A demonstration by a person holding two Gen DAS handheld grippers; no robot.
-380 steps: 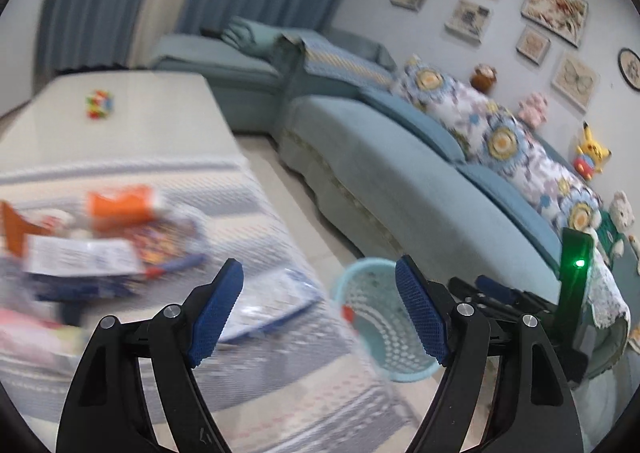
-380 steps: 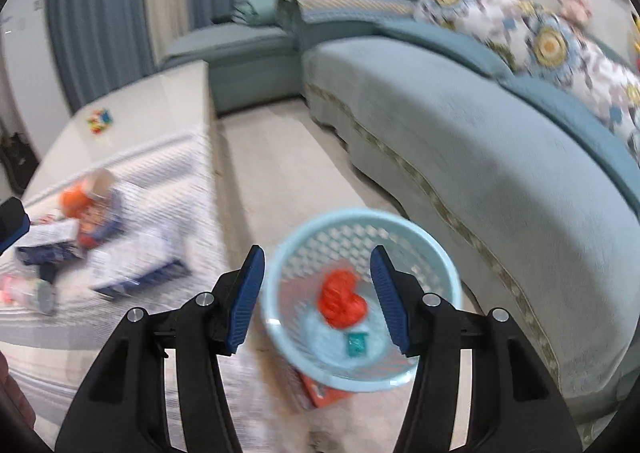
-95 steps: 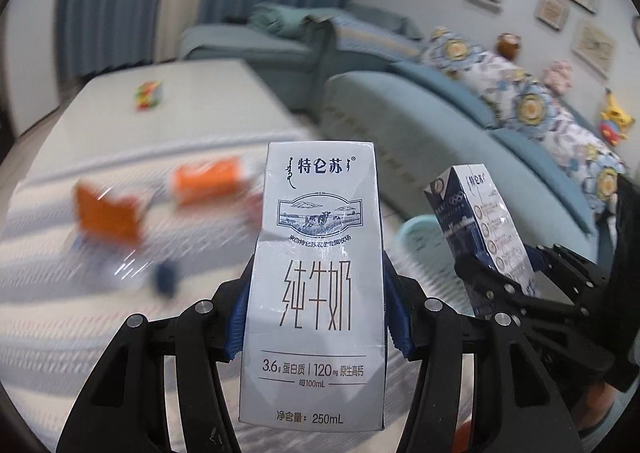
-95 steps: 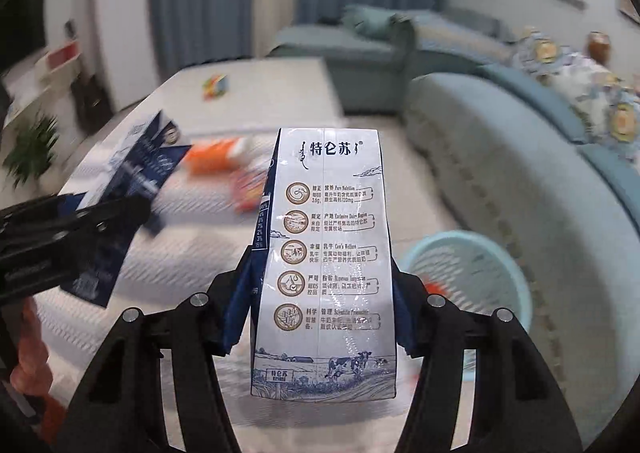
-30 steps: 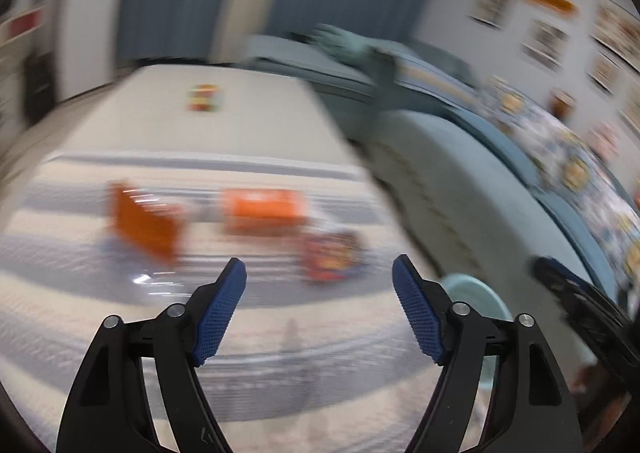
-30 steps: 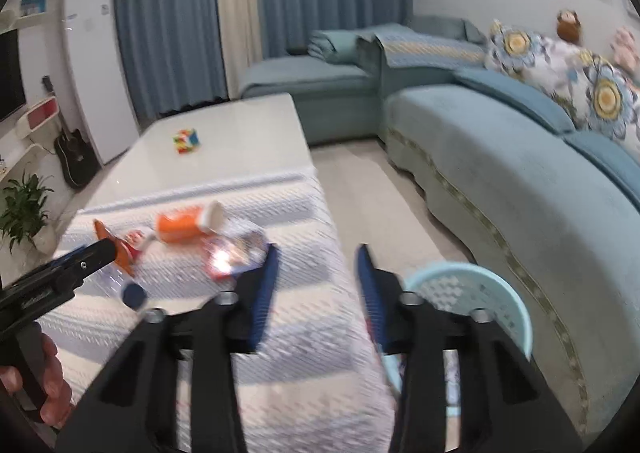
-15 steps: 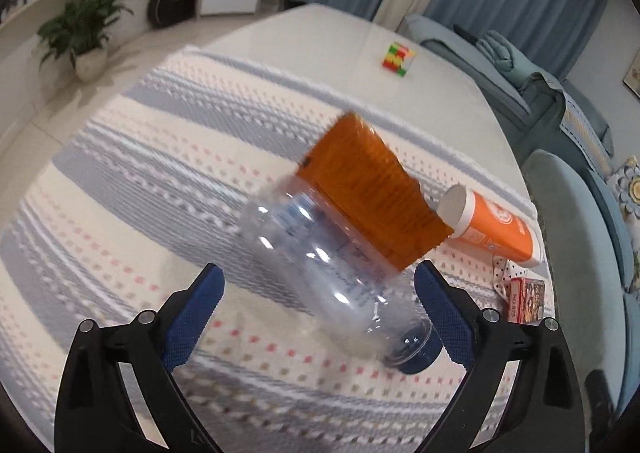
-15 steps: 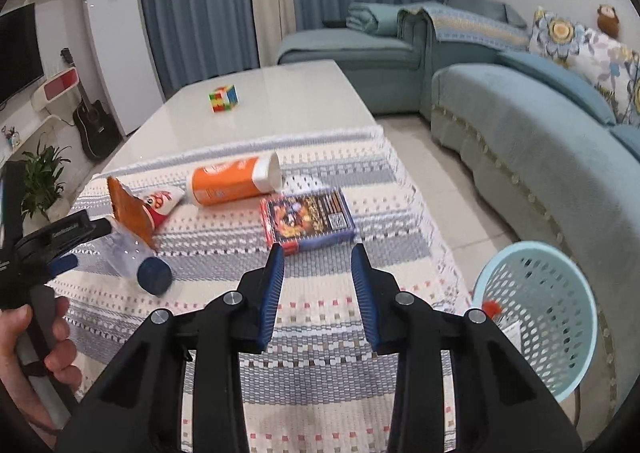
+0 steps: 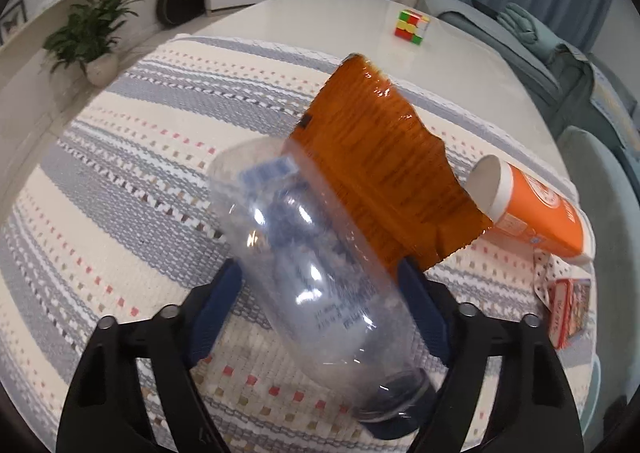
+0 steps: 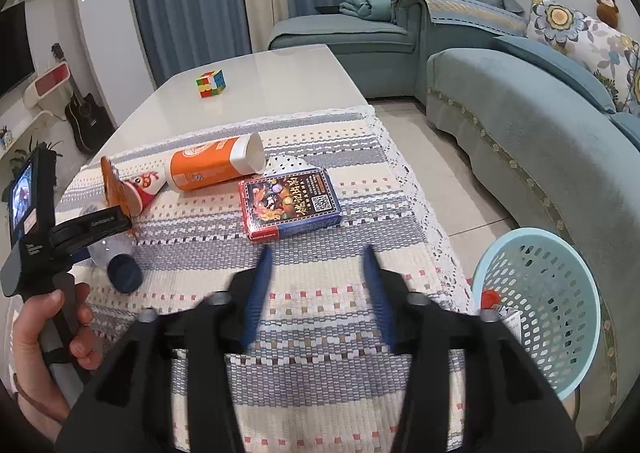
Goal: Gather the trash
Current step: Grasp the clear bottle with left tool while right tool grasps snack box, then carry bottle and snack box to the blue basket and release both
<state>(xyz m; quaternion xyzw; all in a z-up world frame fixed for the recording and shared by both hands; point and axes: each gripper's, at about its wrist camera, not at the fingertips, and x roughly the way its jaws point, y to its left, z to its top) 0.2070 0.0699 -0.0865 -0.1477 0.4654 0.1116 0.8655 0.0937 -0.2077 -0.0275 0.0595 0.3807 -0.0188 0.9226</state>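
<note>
Two handheld grippers work over a table with a striped cloth (image 10: pixel 320 213). The left gripper (image 9: pixel 320 293) has just been narrowing around a clear plastic bottle (image 9: pixel 316 265) lying beside an orange wrapper (image 9: pixel 384 173); whether its pads press the bottle is unclear. The right gripper (image 10: pixel 316 289), jaws just widening and empty, hovers near a card box (image 10: pixel 290 203) and orange cup (image 10: pixel 212 167). A blue basket (image 10: pixel 560 293) stands right of the table.

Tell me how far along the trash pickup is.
Done: the basket holds a carton and something red. In hand: the left tool straddles the clear bottle, its jaws just closing, pads not yet clamped; the right tool, jaws just opening, is empty above the cloth. Left: the bottle, orange bag, orange cup and card box are all on the cloth.
</note>
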